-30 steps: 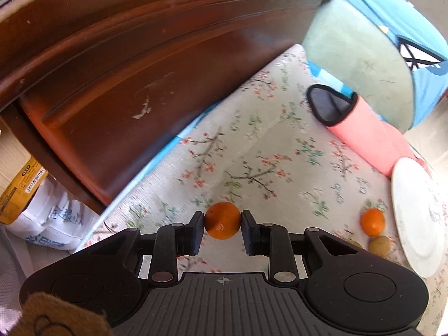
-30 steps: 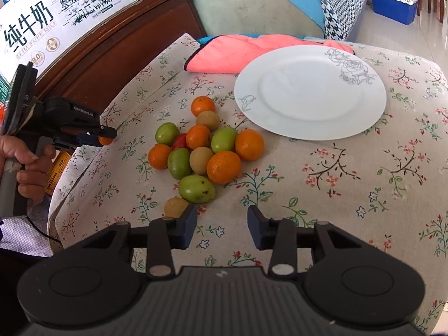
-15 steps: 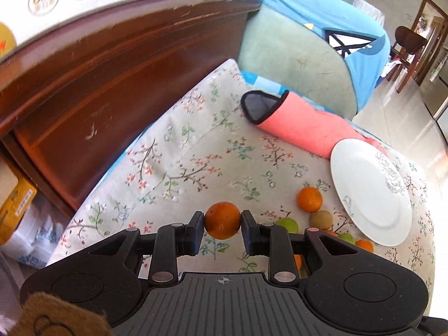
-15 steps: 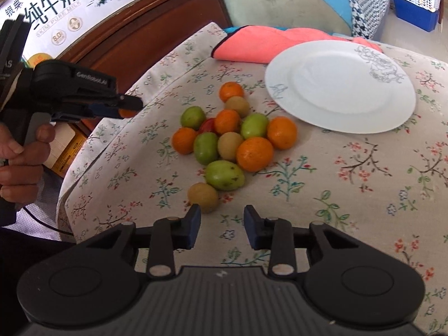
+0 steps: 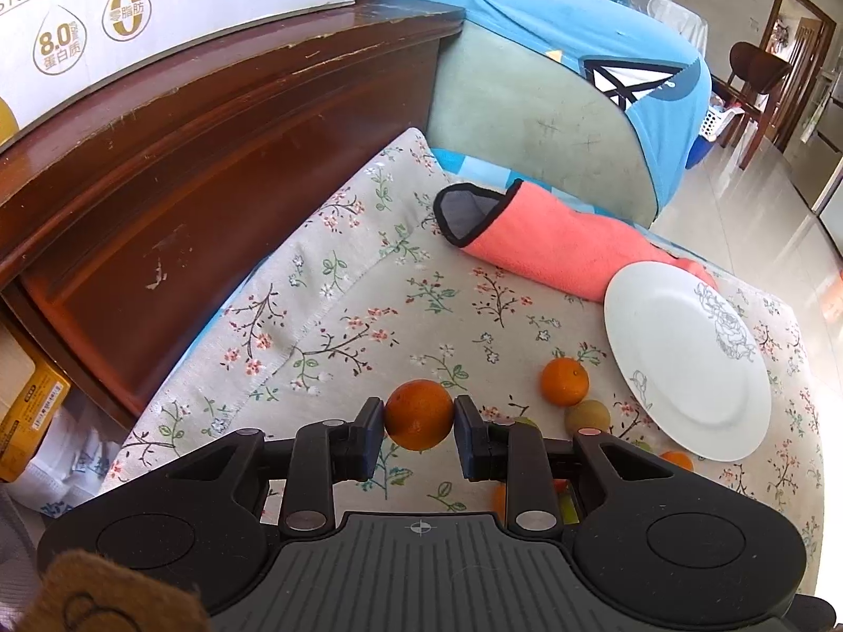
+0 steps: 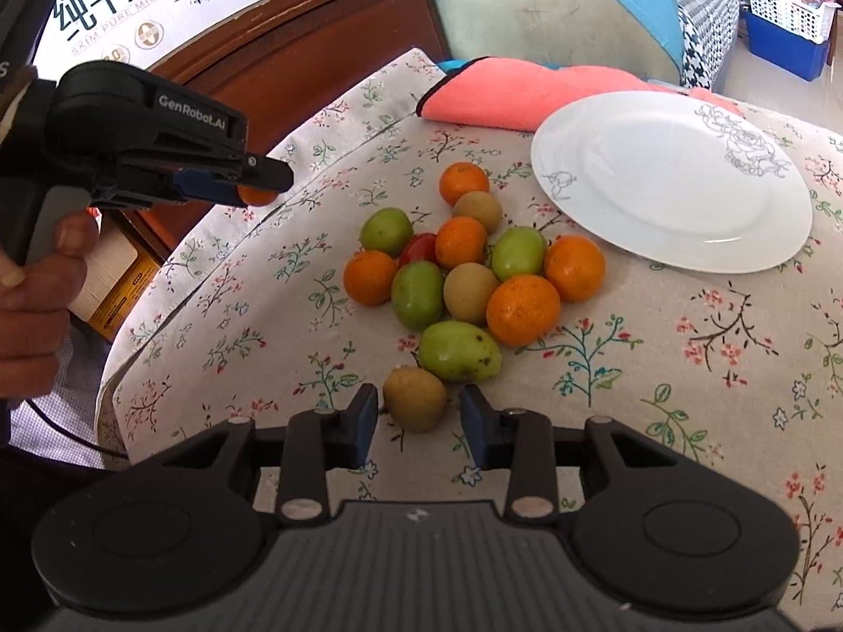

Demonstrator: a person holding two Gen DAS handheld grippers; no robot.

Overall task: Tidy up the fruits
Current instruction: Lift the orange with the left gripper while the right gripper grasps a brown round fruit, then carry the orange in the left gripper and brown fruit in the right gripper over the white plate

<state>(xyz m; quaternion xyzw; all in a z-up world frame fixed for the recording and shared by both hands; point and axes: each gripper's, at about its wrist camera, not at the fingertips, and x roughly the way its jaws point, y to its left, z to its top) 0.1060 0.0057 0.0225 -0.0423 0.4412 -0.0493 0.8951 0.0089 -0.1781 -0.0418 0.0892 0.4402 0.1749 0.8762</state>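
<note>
The left gripper (image 5: 419, 415) pinches an orange (image 5: 419, 414) between its fingers, while the right gripper's (image 6: 419, 413) fingers are closing around a kiwi (image 6: 414, 398) between them, not yet touching.

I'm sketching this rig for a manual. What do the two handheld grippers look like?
Both are matte black plastic. The left gripper has a pistol-style handle, white "GenRobot.AI" lettering on its side, blue parts behind the jaws and a black cable below. The right gripper shows a ribbed deck, round side housings, silver pivot pins and bluish jaw pads.

cloth (image 6: 685, 368): beige, floral | plate (image 6: 658, 179): white, grey rose outline | towel (image 5: 553, 247): coral, black-edged | fruits (image 6: 463, 279): orange, green, brown
</note>
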